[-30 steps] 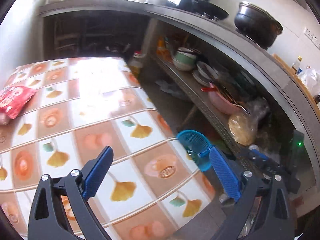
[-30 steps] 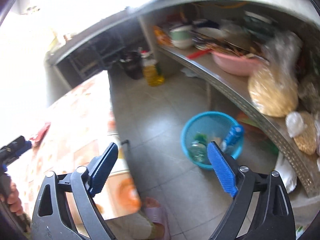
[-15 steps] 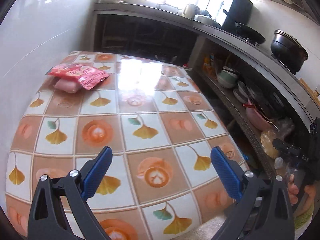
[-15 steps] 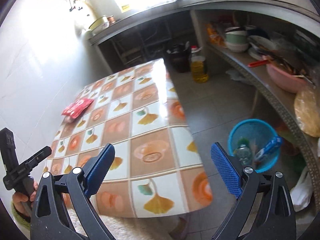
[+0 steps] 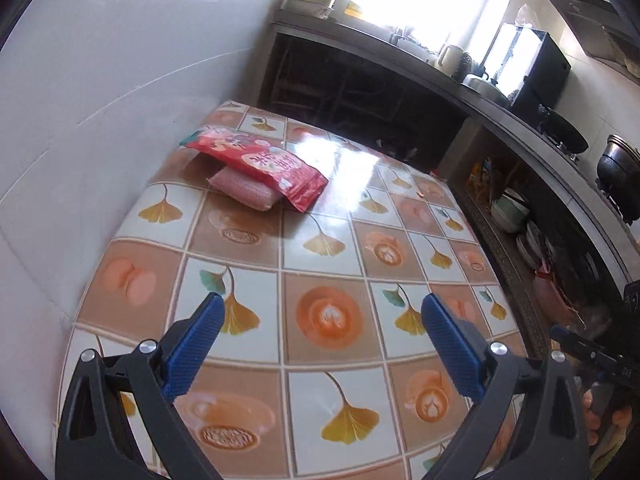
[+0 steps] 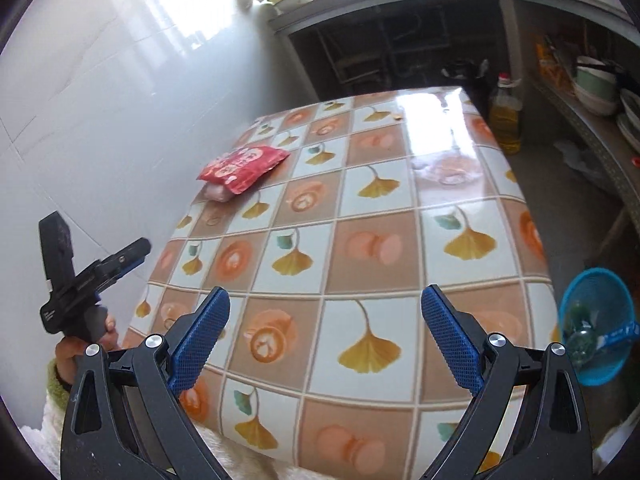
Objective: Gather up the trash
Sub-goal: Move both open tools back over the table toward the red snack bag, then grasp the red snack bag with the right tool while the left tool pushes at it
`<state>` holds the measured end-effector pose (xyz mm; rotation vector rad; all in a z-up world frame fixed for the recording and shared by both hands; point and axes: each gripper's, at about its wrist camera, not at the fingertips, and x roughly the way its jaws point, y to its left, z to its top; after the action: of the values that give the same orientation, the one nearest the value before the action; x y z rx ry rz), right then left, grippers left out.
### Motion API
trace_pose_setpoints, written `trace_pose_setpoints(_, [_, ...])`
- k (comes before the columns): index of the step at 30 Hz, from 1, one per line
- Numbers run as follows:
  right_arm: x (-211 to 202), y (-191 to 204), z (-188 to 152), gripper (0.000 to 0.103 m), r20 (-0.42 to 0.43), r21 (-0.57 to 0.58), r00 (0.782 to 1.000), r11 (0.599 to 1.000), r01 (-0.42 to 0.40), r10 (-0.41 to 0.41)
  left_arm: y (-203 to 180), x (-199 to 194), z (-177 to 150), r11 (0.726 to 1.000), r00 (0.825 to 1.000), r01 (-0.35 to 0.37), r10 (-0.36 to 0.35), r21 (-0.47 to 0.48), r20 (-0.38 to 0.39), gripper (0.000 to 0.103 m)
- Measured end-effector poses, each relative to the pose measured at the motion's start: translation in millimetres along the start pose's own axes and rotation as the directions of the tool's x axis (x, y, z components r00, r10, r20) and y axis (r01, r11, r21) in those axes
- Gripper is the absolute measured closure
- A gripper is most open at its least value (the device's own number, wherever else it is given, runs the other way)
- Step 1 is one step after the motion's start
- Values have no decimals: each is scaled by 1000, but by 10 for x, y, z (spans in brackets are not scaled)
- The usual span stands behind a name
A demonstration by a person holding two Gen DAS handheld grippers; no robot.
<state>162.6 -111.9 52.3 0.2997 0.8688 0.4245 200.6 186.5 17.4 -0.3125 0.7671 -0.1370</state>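
Left wrist view only: black pot (image 5: 618, 160) on the counter (image 5: 520, 120) at right, and the pink packet (image 5: 244, 190) under the red wrapper shown plainly.
Right wrist view only: blue basket (image 6: 596, 326) on the floor beside the table, holding a clear bottle (image 6: 580, 340) and a blue wrapper (image 6: 618, 332); oil bottle (image 6: 506, 116) past the table's far edge.
Red wrapper (image 5: 258, 162): flat glossy pouch with white print, lying tilted on the pink packet near the wall, on the tiled-pattern table (image 5: 332, 264), well apart from both grippers.
Left gripper (image 5: 318, 344): fingers spread wide, empty, above the table's near part.
Right gripper (image 6: 324, 344): fingers spread wide, empty.
Change: half a second ago the left view framed the wrapper farther left and smaller; the right view now faces more of the tabletop.
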Motion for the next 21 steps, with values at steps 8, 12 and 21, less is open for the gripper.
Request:
trace_pose_setpoints(8, [678, 414, 786, 15, -87, -81, 987, 987, -139, 132, 426, 616, 541, 997, 997, -42, 38, -58, -70, 27])
trace_pose_setpoints(12, [1309, 689, 1387, 19, -168, -134, 971, 972, -192, 168, 599, 831, 738, 992, 993, -97, 90, -85, -79, 43])
trace_pose_setpoints(21, [2901, 1288, 2276, 29, -291, -175, 940, 956, -234, 177, 907, 1276, 1172, 977, 989, -116, 98, -179, -109, 45])
